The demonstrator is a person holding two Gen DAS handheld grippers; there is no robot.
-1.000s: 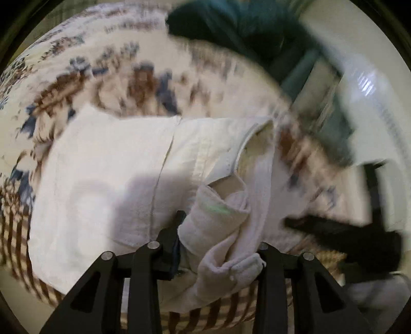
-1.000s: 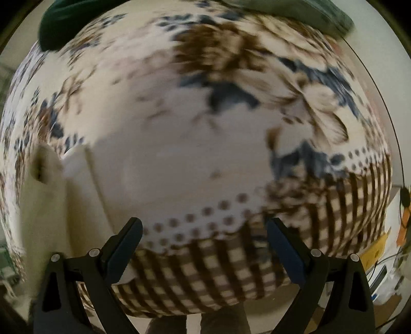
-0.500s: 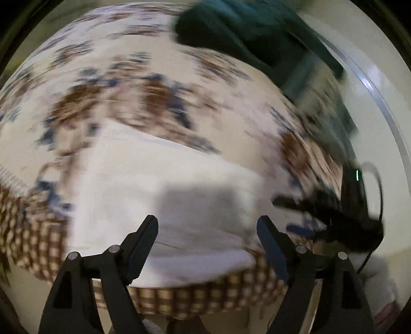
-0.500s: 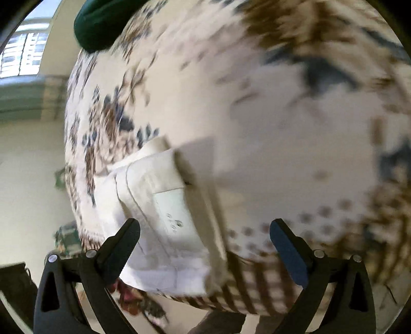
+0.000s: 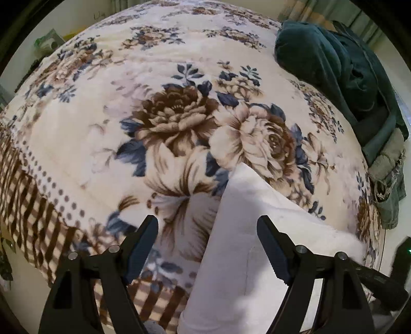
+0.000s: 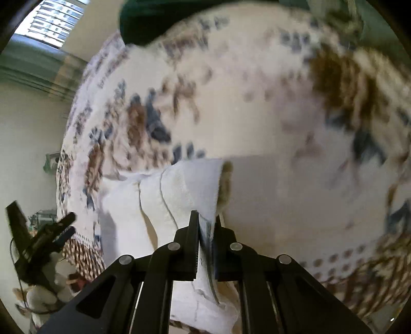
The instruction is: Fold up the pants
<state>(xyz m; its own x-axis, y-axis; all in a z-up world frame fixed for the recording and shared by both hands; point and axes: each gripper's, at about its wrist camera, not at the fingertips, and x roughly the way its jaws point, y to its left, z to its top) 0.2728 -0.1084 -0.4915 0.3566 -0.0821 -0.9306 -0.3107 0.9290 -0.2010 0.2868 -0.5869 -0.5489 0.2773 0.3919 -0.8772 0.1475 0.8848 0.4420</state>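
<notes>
The white pants (image 5: 254,231) lie folded on the floral blanket near the bed's front edge. In the right wrist view the pants (image 6: 164,195) reach up to my right gripper (image 6: 206,226), which is shut on their waistband edge. My left gripper (image 5: 206,231) is open and empty, held above the blanket with the left edge of the pants between and below its fingers. The left gripper also shows in the right wrist view (image 6: 46,236) at the far left, off the bed edge.
A floral blanket (image 5: 128,108) with a brown checked border covers the bed. A dark green blanket (image 5: 334,64) and a grey-green garment (image 5: 388,179) lie at the far right. A window (image 6: 51,23) and pale walls stand beyond the bed.
My left gripper let go of the pants, opened, and swung left. My right gripper moved onto the pants and shut on the waistband edge.
</notes>
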